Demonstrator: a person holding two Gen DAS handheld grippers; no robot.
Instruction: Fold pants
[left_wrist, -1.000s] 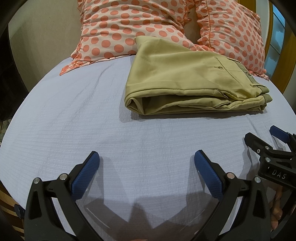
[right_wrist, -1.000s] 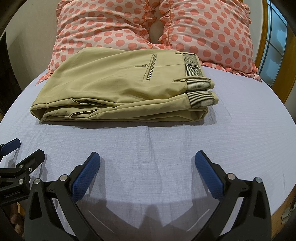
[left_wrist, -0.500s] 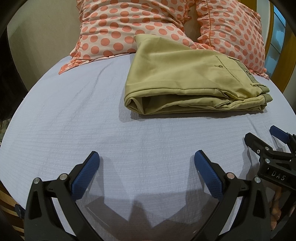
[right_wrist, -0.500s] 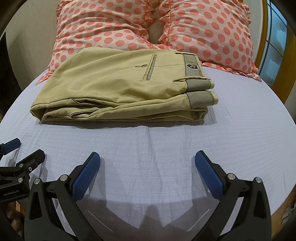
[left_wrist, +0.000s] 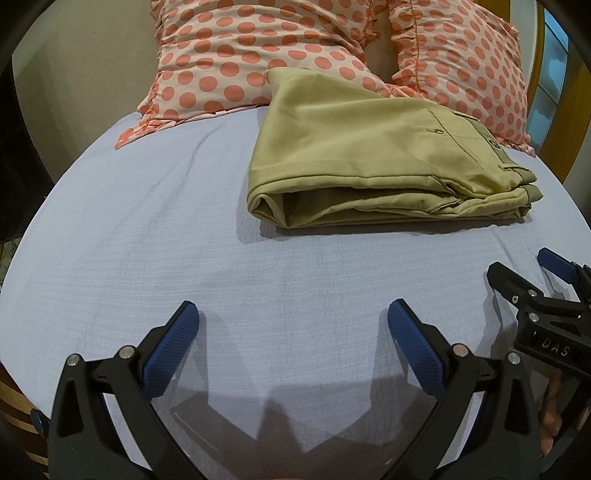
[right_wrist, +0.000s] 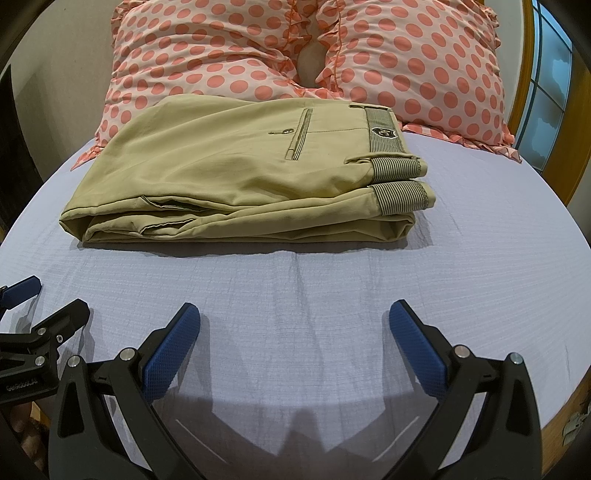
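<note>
Khaki pants (left_wrist: 373, 158) lie folded in a flat stack on the lilac bed sheet (left_wrist: 155, 236), their far edge against the pillows. In the right wrist view the pants (right_wrist: 236, 173) show the striped waistband at the right. My left gripper (left_wrist: 293, 328) is open and empty, low over the sheet, well short of the pants. My right gripper (right_wrist: 295, 326) is open and empty, also short of the pants. Each gripper shows at the edge of the other's view.
Two pink polka-dot pillows (right_wrist: 207, 55) (right_wrist: 424, 62) lean at the head of the bed behind the pants. A wooden frame and window (right_wrist: 546, 92) stand at the right. The sheet (right_wrist: 480, 240) spreads around the pants.
The left wrist view has shifted slightly. The pants and the right gripper have not moved.
</note>
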